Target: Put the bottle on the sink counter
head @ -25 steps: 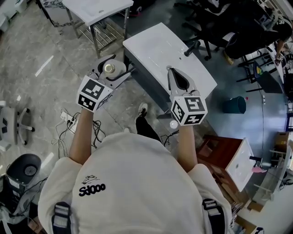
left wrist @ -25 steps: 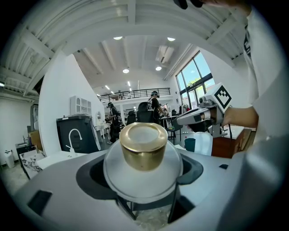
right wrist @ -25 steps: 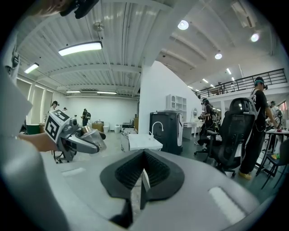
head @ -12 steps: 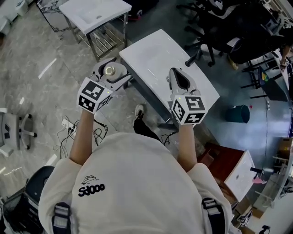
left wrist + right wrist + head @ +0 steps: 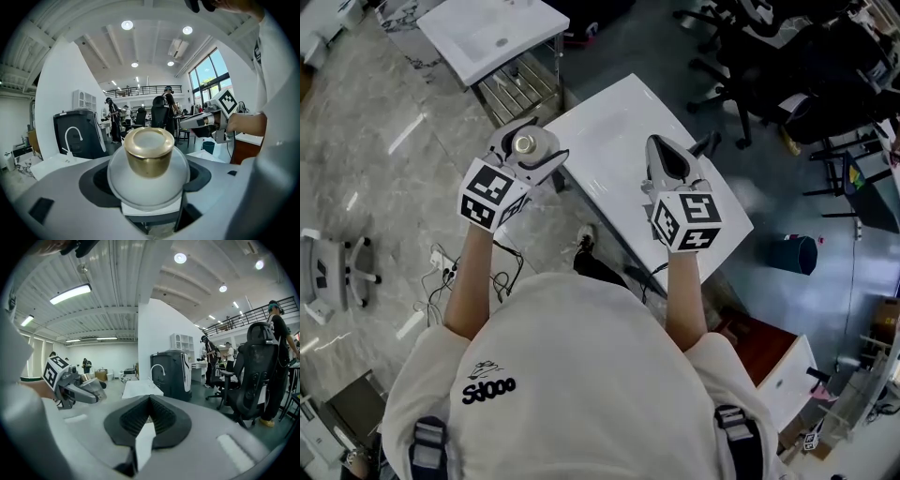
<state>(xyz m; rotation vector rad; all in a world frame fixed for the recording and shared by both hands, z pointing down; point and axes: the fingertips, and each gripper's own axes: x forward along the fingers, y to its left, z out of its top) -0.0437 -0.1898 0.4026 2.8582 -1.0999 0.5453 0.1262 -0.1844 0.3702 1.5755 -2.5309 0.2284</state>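
A white round bottle (image 5: 148,183) with a gold cap (image 5: 148,151) sits between the jaws of my left gripper (image 5: 532,142), which is shut on it. In the head view the bottle (image 5: 525,143) hangs upright over the floor, just off the left edge of the white sink counter (image 5: 605,131). My right gripper (image 5: 660,142) is held above the counter's middle, its jaws shut with nothing between them. From the right gripper view (image 5: 149,414) the left gripper (image 5: 77,386) with the bottle shows at the left, the counter (image 5: 138,389) and its curved faucet (image 5: 157,369) straight ahead.
A second white sink unit (image 5: 492,33) on a metal frame stands at the back left. Black office chairs (image 5: 750,56) crowd the back right. A blue bin (image 5: 800,253) and a brown box (image 5: 759,352) are at the right, cables (image 5: 441,258) on the floor at the left.
The counter has come closer under both grippers as the person stepped forward. The left gripper still holds the bottle, now nearer the counter's left edge. The right gripper stays shut.
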